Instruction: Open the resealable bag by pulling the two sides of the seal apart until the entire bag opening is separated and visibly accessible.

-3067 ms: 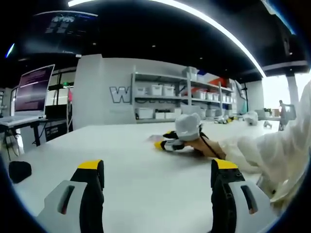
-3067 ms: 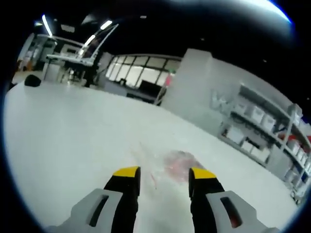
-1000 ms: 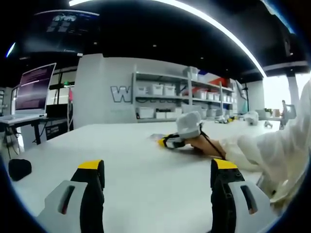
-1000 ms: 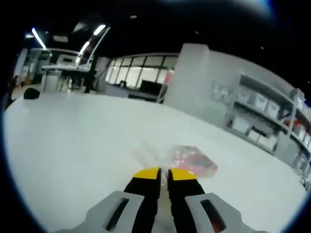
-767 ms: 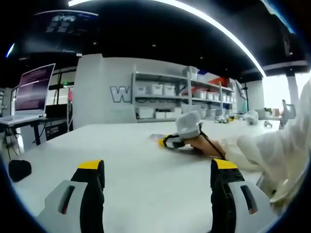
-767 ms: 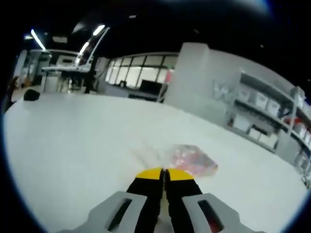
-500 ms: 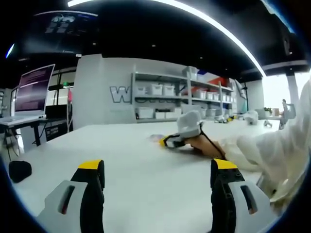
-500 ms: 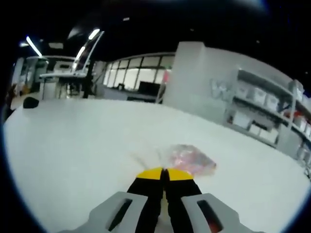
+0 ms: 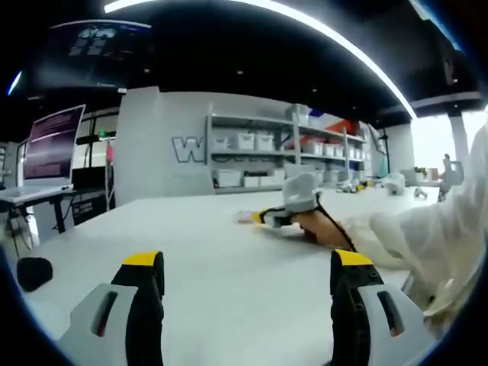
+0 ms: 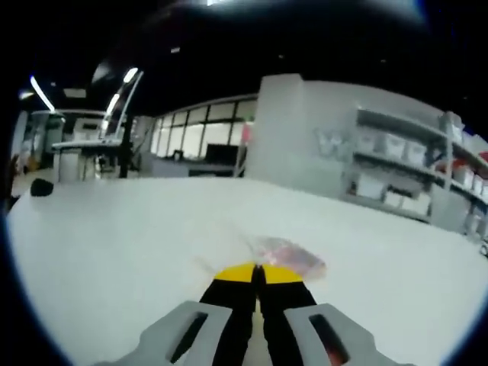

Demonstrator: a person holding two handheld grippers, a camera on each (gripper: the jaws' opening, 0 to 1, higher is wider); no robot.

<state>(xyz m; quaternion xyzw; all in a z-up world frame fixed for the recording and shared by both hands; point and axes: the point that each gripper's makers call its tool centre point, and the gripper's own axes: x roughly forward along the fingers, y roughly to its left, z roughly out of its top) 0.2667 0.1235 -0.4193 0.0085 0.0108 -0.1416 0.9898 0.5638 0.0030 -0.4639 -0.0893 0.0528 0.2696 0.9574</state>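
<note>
In the left gripper view the left gripper hangs low over the white table, jaws wide apart and holding nothing, a black lump off at the table's far left. In the right gripper view the right gripper is clamped tight on the near edge of the bag (clear film, pinkish contents), which sits mid-table just past the yellow tips.
</note>
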